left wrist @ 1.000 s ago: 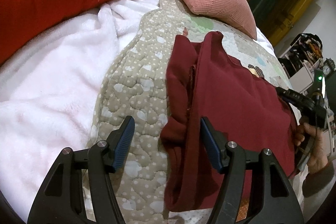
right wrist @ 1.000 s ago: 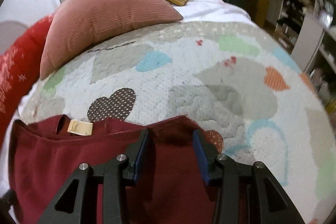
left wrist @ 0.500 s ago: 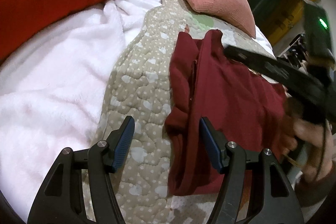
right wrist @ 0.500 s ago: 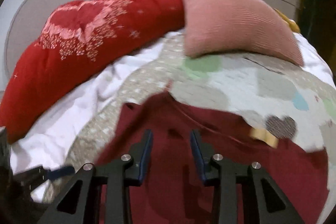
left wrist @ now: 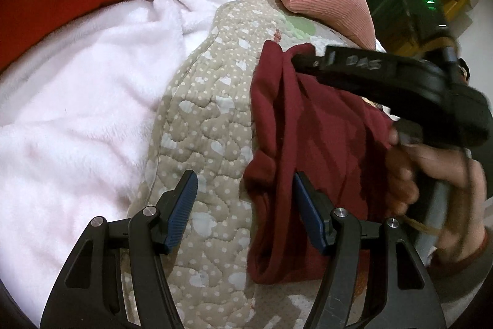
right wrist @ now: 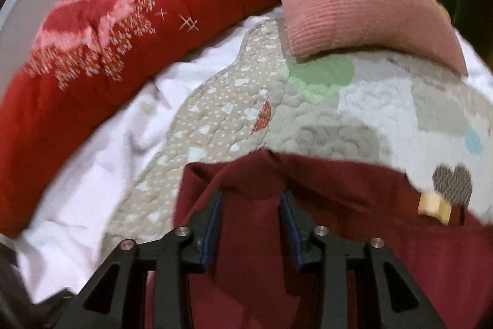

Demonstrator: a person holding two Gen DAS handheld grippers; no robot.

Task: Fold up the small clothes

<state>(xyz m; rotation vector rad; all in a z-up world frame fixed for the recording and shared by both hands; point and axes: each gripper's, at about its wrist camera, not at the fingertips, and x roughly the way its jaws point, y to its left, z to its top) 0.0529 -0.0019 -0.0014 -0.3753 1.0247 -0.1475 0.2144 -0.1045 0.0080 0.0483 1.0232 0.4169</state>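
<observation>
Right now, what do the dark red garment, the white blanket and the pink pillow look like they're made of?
The dark red garment looks like a soft matte knit, probably cotton jersey: it drapes in limp folds without shine. The white blanket looks like plush fleece, with a fuzzy, tufted pile. The pink pillow looks like corduroy or a ribbed weave, with fine parallel ridges across its cover.

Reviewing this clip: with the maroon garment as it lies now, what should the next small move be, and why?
Probably the right gripper should close on the maroon garment: its fingers straddle a raised ridge of cloth at the far corner, jaws still parted. The left gripper hangs open over the near bunched edge on the quilt, holding nothing.
</observation>
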